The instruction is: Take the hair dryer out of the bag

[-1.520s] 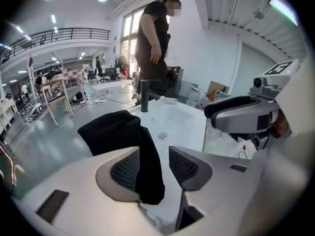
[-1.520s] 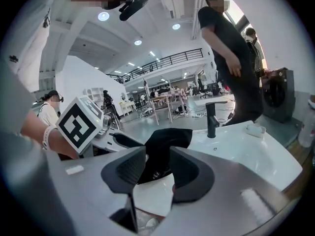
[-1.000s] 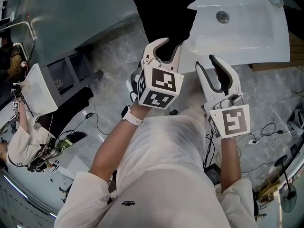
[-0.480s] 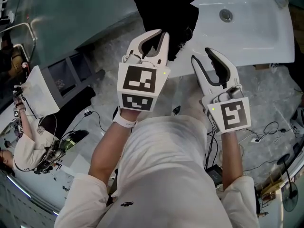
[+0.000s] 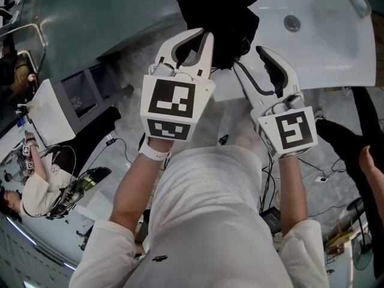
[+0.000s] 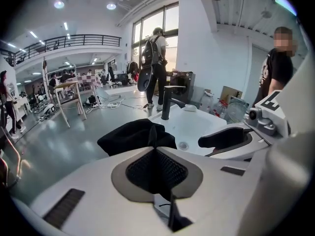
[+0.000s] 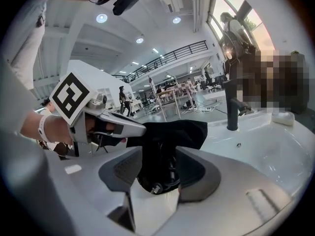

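Where the white sink (image 5: 324,47) spreads beyond the tips of both pairs of jaws, the black bag (image 5: 222,17) is draped over its near rim, directly ahead of the left jaws and reaching down between the right ones. The left gripper (image 6: 151,149) is clenched: its jaws are together on a thin upright fold of the bag's fabric, pinched at the tips, with the bulk of the bag lying just past them. The right gripper (image 7: 158,154) is released; its jaws have just been opening and stand wide apart, with the bag's hanging lower part between the pads, filling most of the gap. The left gripper's tips sit just to the left of the right jaws, at the bag's upper edge. The hair dryer's body is covered by the fabric inside the bag. A coiled dark cord (image 7: 170,173) with a small metal end, probably its lead, shows in the bag's opening, low between the right jaws.
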Available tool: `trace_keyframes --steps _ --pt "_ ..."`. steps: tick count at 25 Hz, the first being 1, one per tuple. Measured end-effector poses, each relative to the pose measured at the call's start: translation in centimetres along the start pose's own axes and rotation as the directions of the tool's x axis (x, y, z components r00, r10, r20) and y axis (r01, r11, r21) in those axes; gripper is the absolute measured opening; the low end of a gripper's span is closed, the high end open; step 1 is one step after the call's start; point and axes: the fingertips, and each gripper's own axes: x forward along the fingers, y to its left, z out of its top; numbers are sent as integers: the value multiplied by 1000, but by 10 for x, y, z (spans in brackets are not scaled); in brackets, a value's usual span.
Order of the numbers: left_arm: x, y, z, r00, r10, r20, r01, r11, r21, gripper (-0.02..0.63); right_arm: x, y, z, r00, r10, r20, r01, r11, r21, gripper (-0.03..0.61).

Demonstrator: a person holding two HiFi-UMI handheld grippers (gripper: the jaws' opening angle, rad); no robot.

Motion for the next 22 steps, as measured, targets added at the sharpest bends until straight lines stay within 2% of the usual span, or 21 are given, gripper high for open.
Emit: trace_keyframes --steps 13,22 --pt "2 11 -1 1000 -10 28 10 1000 -8 18 57 -18 -25 994 41 -104 -37 998 49 239" --pt "5 18 -4 999 -25 39 26 999 -43 18 91 -19 -36 972 42 -230 -34 999 41 242"
